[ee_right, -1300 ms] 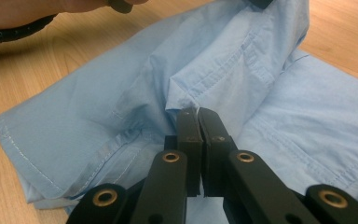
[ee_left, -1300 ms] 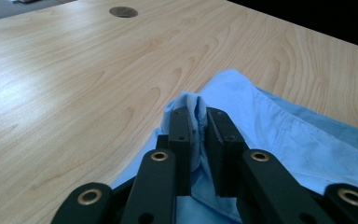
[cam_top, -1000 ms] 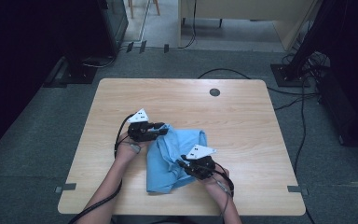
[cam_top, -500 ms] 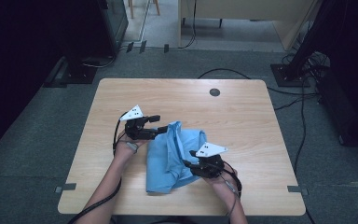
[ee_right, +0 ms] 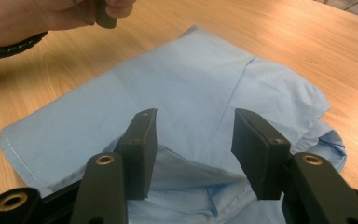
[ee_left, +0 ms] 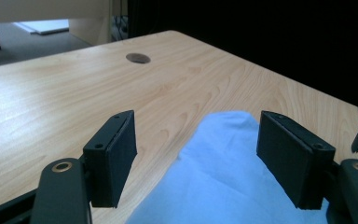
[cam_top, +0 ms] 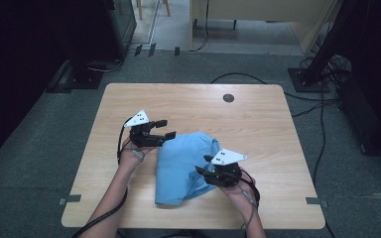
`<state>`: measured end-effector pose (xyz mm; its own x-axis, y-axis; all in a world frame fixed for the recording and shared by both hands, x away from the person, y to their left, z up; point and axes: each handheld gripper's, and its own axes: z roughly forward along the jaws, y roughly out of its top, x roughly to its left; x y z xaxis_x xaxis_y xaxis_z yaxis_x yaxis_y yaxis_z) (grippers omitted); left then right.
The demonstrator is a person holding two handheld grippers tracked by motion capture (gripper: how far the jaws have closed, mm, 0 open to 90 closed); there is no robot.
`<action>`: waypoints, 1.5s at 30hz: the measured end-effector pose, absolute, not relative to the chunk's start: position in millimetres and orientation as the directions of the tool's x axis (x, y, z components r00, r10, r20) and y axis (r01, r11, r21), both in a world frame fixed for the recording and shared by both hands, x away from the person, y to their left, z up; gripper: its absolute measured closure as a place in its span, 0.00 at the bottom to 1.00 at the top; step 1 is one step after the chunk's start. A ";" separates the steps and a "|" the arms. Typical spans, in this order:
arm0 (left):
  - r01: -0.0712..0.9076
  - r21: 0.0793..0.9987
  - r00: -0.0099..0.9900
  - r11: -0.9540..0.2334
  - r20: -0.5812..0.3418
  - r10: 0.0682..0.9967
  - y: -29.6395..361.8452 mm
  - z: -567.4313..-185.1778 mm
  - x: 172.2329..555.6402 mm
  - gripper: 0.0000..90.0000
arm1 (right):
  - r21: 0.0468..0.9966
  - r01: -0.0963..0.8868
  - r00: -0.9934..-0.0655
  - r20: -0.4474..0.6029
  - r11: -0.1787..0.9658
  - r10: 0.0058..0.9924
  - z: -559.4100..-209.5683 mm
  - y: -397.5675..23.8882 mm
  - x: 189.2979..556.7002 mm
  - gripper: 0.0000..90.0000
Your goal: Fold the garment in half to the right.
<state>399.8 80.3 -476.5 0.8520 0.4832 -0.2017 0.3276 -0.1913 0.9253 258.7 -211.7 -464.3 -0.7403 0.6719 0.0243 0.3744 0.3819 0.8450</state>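
Note:
A light blue cloth (cam_top: 181,168) lies folded on the wooden table (cam_top: 263,129), near its front edge. My left gripper (cam_top: 167,130) hovers at the cloth's far left corner. In the left gripper view its jaws (ee_left: 196,123) stand open above the cloth (ee_left: 223,177), having just been opening, and the pads do not touch it. My right gripper (cam_top: 202,166) is at the cloth's right edge. In the right gripper view it (ee_right: 195,116) is open over the folded cloth (ee_right: 168,79), its jaws still widening a moment ago with nothing pinched.
A round dark cable hole (cam_top: 228,97) sits near the table's far edge. Cables and stand bases lie on the grey floor behind and to the right. The person's left hand (ee_right: 51,14) shows beyond the cloth in the right gripper view.
Both grippers' jaws have widened and let go of the cloth. The right gripper has lifted a little and drawn back to the right; the cloth now lies flatter.

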 end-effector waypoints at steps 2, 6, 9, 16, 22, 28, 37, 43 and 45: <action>0.331 0.919 0.851 -0.214 -0.193 0.488 78.7 -479.6 400.5 0.32 | 0.847 0.372 -0.743 0.025 0.381 0.669 -463.6 -211.7 259.0 0.55; 0.333 0.911 0.853 -0.245 -0.181 0.490 75.8 -483.9 401.4 0.32 | 0.846 0.364 -0.748 0.017 0.388 0.664 -463.0 -208.6 262.2 0.55; 0.336 0.906 0.854 -0.259 -0.177 0.490 75.1 -485.8 401.8 0.32 | 0.843 0.366 -0.753 0.020 0.394 0.657 -464.5 -205.1 266.0 0.55; 0.338 0.889 0.853 -0.310 -0.150 0.500 74.5 -491.4 402.8 0.32 | 0.825 0.364 -0.776 0.011 0.433 0.631 -474.7 -199.2 275.0 0.52; 0.325 0.875 0.856 -0.359 -0.110 0.505 71.8 -495.4 402.6 0.32 | 0.815 0.381 -0.786 0.036 0.437 0.617 -484.2 -197.2 282.7 0.50; 0.339 0.861 0.848 -0.379 -0.105 0.519 72.4 -500.0 404.6 0.32 | 0.789 0.401 -0.789 0.039 0.466 0.614 -499.0 -194.0 284.4 0.48; 0.353 0.837 0.836 -0.419 -0.081 0.543 71.8 -505.9 406.9 0.32 | 0.764 0.460 -0.764 0.081 0.453 0.640 -510.7 -208.7 292.6 0.47; 0.355 0.841 0.836 -0.409 -0.089 0.542 72.3 -505.2 406.7 0.32 | 0.780 0.448 -0.756 0.070 0.437 0.651 -508.4 -216.2 292.4 0.46; 0.355 0.845 0.836 -0.399 -0.095 0.540 72.5 -503.9 406.5 0.32 | 0.795 0.439 -0.756 0.074 0.420 0.651 -505.2 -218.3 292.4 0.46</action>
